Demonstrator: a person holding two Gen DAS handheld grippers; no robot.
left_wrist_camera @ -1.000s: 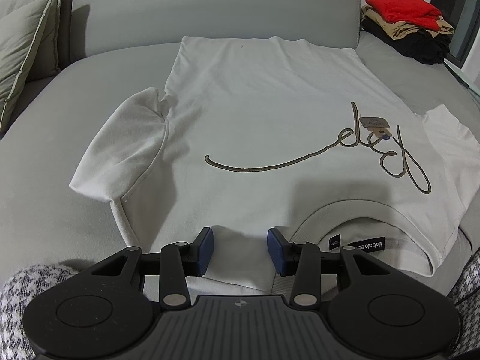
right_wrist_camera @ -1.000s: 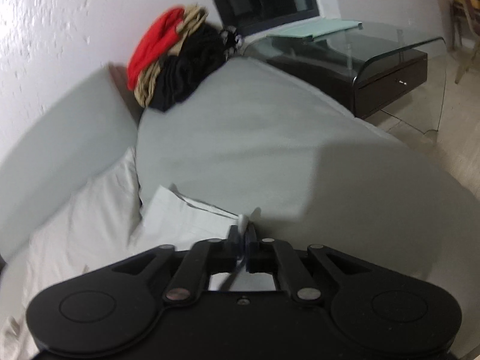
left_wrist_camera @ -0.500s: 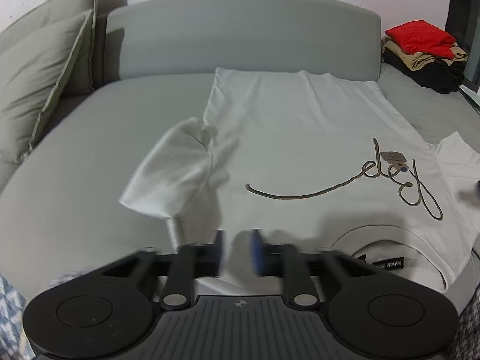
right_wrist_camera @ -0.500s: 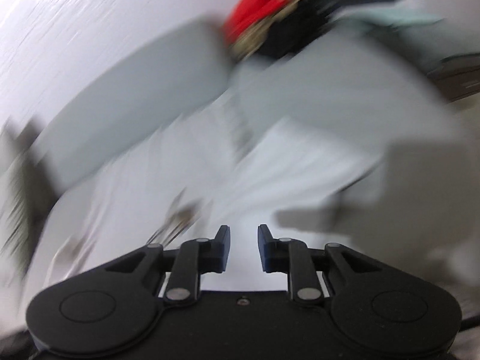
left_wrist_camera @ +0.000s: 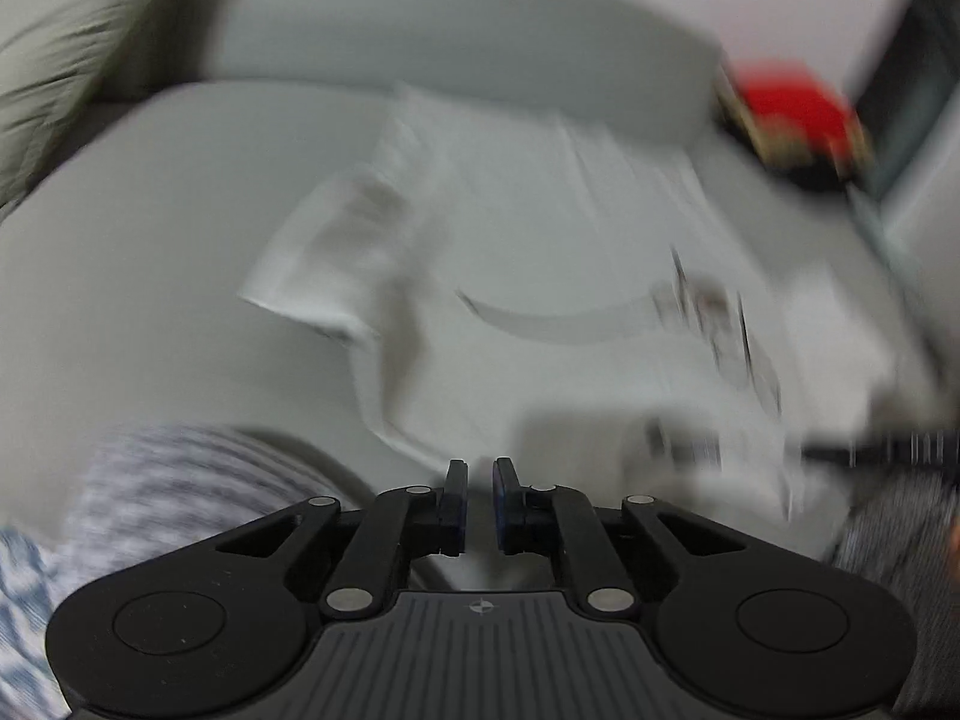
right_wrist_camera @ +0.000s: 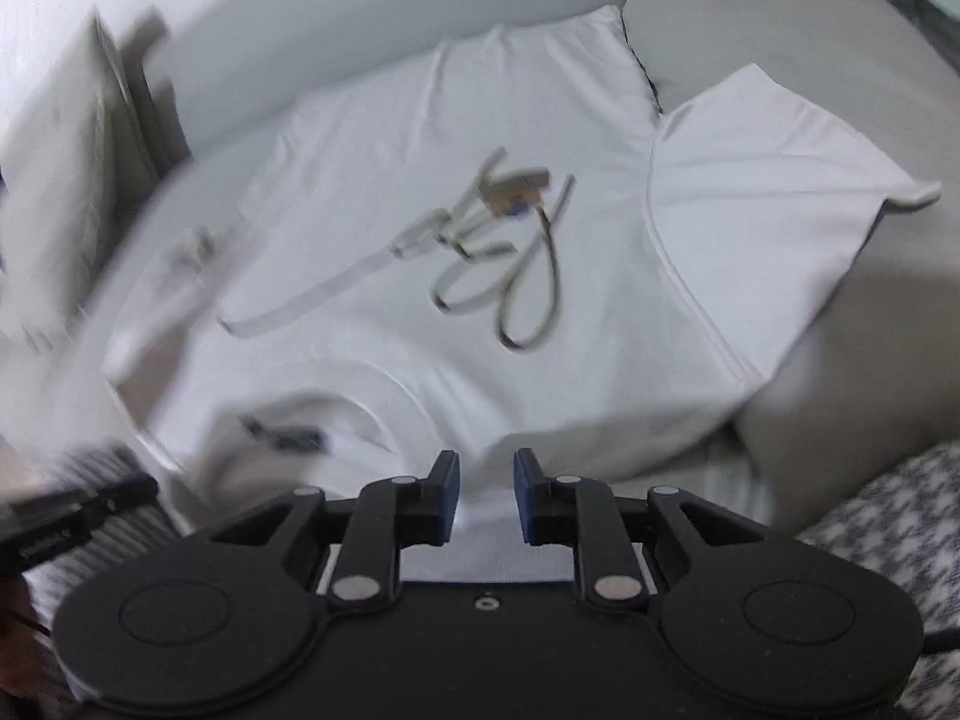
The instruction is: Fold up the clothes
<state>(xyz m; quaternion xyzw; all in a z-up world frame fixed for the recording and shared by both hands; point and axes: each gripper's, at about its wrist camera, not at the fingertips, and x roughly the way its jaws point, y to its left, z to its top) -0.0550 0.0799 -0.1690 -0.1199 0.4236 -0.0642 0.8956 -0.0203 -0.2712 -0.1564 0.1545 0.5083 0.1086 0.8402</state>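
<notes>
A white T-shirt [right_wrist_camera: 432, 192] with a dark script print lies spread flat on a grey sofa seat, collar toward me. It also shows, blurred, in the left wrist view [left_wrist_camera: 540, 252]. Its right sleeve [right_wrist_camera: 768, 180] lies spread out flat; its left sleeve [left_wrist_camera: 324, 258] is bunched. My left gripper [left_wrist_camera: 474, 471] hovers over the near left shoulder edge, jaws a narrow gap apart and empty. My right gripper [right_wrist_camera: 486, 468] hovers over the near right shoulder, jaws apart and empty.
A pile of folded clothes [left_wrist_camera: 792, 120] with a red one on top sits at the far right of the sofa. Grey cushions [left_wrist_camera: 66, 54] stand at the far left. Houndstooth fabric [right_wrist_camera: 888, 528] lies at the near edge.
The right gripper let go of the sleeve, opened and swung to face the shirt. The left gripper's jaws narrowed and it drew back and left. Both views are motion-blurred.
</notes>
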